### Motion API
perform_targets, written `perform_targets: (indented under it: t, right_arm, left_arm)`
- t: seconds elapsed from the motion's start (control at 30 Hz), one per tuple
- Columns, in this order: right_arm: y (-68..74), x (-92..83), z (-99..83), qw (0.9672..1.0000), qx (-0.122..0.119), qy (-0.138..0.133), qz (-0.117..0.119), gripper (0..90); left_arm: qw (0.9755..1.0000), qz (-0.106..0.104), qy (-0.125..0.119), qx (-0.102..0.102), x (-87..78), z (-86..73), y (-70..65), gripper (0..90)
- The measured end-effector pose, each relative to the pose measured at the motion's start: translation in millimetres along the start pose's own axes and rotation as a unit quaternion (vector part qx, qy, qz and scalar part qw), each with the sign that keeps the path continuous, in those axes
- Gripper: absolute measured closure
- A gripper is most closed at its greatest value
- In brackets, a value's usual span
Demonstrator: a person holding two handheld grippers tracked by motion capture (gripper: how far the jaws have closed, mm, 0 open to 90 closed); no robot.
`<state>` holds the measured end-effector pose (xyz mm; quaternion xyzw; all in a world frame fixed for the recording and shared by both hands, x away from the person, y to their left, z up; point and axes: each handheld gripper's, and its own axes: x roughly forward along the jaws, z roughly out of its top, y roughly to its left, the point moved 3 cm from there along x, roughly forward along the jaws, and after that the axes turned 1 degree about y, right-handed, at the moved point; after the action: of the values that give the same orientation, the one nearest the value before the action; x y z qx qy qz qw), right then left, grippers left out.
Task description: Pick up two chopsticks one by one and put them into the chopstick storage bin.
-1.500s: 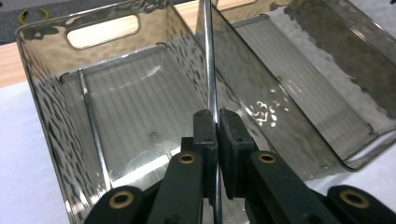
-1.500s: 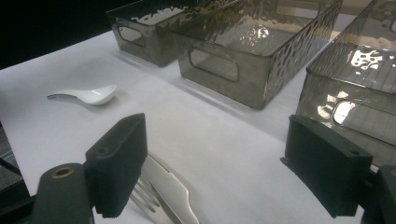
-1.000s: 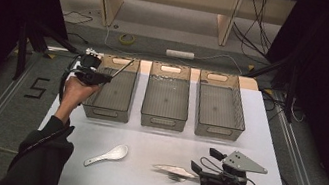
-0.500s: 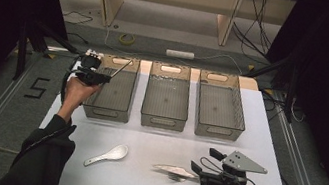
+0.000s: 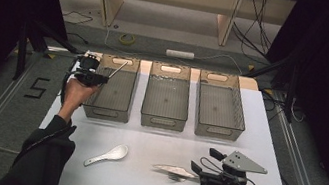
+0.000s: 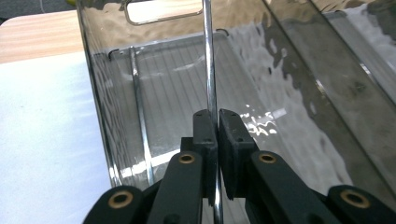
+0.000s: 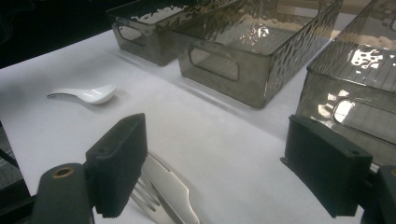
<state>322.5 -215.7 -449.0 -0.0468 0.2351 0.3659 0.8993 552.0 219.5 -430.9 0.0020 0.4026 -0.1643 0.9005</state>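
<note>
The metal rod, thin and shiny like a chopstick or a cutlery handle, is pinched between the closed jaws of the left gripper and sticks up at a slant over the near left corner of the left bin. In the left gripper view the jaws clamp it close to one end, so most of its length stands free above them. That looks like the weak point to me: with so little of it in the grip, the rod could pivot or slide out, and if it goes while its tip leans toward the rim it may clatter onto the counter instead of inside. A knock against the bin wall could do the same. Another thin metal rod already lies along the floor of the left bin by its wall. The middle bin and the right bin look empty, as far as the smoky plastic lets me see. Down at the near edge the right gripper rests on the counter with its jaws spread wide, holding nothing, just beside a knife and a fork lying together; the fork is partly tucked under the blade. A white spoon lies apart to their left.
</note>
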Motion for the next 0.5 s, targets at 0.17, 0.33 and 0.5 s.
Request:
perform_targets:
  t: [0.17, 0.33, 0.5]
  right_arm:
    - [-0.2, 0.0, -0.1, 1.0000, 0.000, 0.000, 0.000, 22.0]
    - [-0.1, 0.1, 0.0, 1.0000, 0.001, 0.001, 0.000, 22.0]
    - [0.0, -1.0, 0.5, 1.0000, 0.001, -0.001, 0.000, 22.0]
  left_arm:
    - [0.9999, 0.015, -0.004, -0.006, 3.1, -2.2, 3.7, 82.4]
    - [1.0000, 0.004, -0.007, 0.002, -1.7, -1.2, -0.4, 67.5]
    - [0.9997, -0.021, -0.005, 0.015, -12.5, 0.1, -9.4, 54.0]
